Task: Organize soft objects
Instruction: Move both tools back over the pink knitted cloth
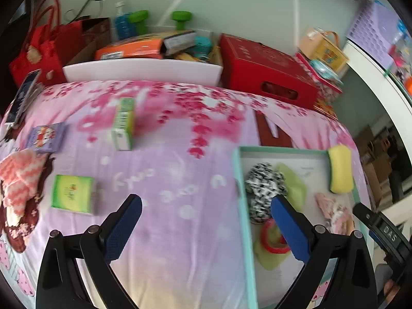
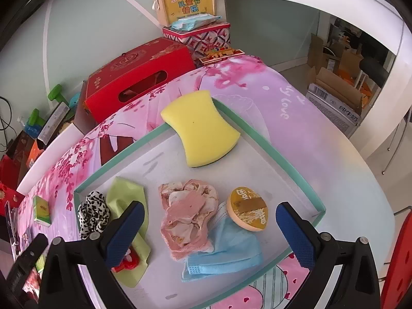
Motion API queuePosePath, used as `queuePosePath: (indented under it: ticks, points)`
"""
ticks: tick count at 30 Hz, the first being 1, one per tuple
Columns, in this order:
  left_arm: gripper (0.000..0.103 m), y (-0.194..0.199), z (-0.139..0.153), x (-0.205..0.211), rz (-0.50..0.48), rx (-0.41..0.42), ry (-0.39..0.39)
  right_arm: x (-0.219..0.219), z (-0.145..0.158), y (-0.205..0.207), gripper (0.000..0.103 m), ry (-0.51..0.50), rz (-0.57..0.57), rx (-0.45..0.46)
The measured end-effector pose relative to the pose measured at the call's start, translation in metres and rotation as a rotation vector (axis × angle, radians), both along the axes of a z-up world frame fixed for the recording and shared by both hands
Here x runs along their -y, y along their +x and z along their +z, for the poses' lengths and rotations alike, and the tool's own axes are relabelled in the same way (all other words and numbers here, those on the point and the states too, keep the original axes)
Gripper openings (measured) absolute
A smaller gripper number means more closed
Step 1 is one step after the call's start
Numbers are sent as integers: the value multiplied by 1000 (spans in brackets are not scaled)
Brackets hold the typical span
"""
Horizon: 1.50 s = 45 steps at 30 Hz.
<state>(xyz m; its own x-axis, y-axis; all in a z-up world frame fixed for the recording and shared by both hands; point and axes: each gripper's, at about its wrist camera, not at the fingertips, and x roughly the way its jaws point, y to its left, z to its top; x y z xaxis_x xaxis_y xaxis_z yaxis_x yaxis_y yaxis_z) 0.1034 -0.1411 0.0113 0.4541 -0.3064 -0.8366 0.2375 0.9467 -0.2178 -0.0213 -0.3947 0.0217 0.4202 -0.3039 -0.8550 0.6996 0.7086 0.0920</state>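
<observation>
Both claws hang wide apart with nothing between them: the left gripper (image 1: 206, 228) hovers over the floral bedspread (image 1: 180, 154) just beside the tray's left wall, and the right gripper (image 2: 209, 234) is poised above the tray (image 2: 319, 206) itself. Inside lie the pink cloth (image 2: 188, 219) at the middle, the blue face mask (image 2: 226, 252) and round puff (image 2: 247, 208) toward the near right corner, the leopard scrunchie (image 2: 92, 213) and green cloth (image 2: 128, 193) along the left wall, with the yellow sponge (image 2: 200, 128) propped over the far rim. My read: more soft items are being gathered, and the pink striped cloth (image 1: 18, 180) at the bedspread's left edge looks the likely next pickup. Come down with pads straddling a raised fold and pinch a fold, not the sheet beneath. Writing: "love" on the bedspread, Chinese characters on the yellow gift box (image 2: 188, 5), "DAS" on the other tool's body; the puff's label is too distorted to read.
</observation>
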Motion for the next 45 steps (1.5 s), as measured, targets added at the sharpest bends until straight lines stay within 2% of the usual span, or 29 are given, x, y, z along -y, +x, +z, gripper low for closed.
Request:
queuePosePath:
  ticks: [7, 14, 20, 23, 30, 38, 45]
  points:
    - [100, 12, 4, -49, 134, -5, 32, -1, 6, -3, 103, -10, -12, 11]
    - [100, 20, 3, -98, 263, -12, 99, -21, 10, 8, 103, -33, 32, -1]
    - [100, 22, 2, -141, 351, -28, 117, -77, 22, 38, 103, -44, 187, 41]
    - [100, 22, 1, -167, 398, -41, 102, -104, 22, 52, 103, -31, 263, 56]
    - [100, 19, 0, -230, 551, -57, 108, -169, 19, 80, 103, -68, 398, 60]
    - [100, 12, -8, -279, 665, -83, 99, -250, -3, 109, 103, -15, 590, 63]
    - [100, 15, -24, -295, 692, -126, 65, -298, -26, 122, 103, 29, 693, 42]
